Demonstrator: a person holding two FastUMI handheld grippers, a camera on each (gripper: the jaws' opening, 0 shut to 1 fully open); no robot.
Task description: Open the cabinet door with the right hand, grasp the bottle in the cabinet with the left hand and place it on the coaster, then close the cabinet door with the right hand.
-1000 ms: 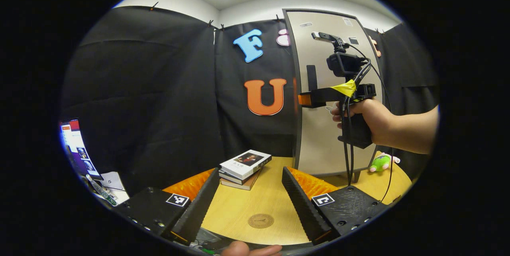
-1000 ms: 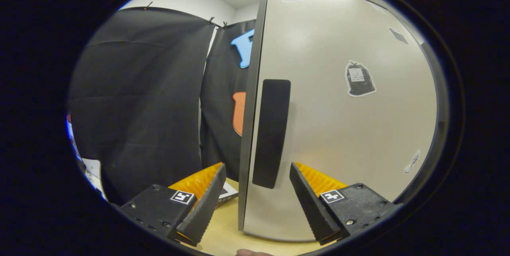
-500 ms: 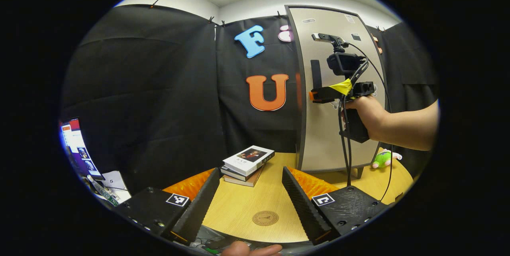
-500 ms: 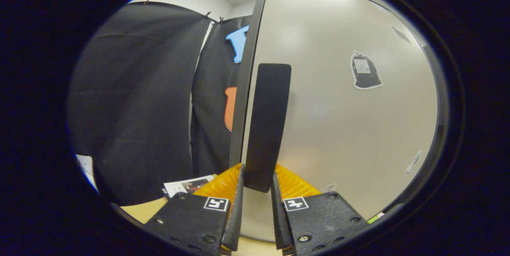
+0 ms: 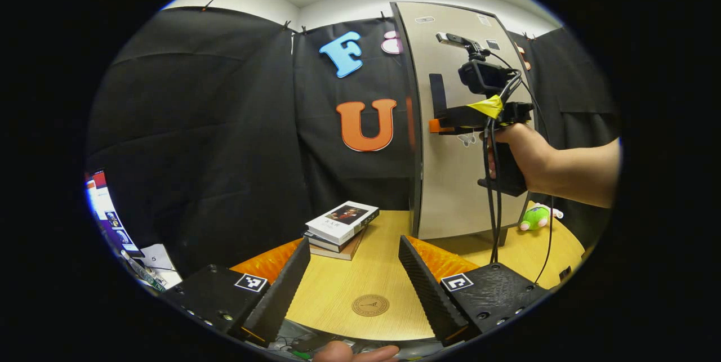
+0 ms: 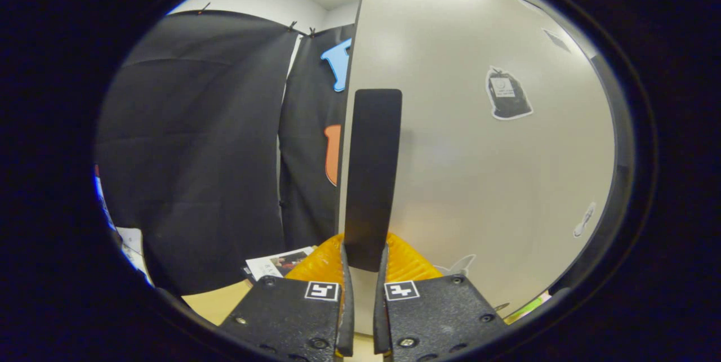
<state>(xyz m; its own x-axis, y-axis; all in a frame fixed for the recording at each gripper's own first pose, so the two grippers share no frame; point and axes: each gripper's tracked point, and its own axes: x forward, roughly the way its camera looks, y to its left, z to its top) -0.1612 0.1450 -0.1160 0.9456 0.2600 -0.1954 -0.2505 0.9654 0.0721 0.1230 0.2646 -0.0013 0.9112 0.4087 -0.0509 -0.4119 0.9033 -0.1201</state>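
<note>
Cabinet door (image 6: 479,142), shut at two o'clock, is gripped: its dark handle (image 6: 372,176) is pinched by the right gripper (image 6: 360,272). The left gripper (image 5: 355,277) is held spread above the coaster (image 5: 370,305). A crooked pull could slip the handle free.

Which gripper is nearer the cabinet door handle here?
Right. The right gripper is shut on the door handle; the left gripper hangs open over the table, well short of it.

A: Cabinet door (image 6: 479,170)? Smooth, semi-gloss, soft glare; handle (image 6: 372,176) matt black.
B: Table (image 5: 360,280) pale wood grain, satin. Coaster (image 5: 370,305) looks like cork or wood.
A: Books (image 5: 339,227) glossy paper covers; toy (image 5: 535,218) plush.
</note>
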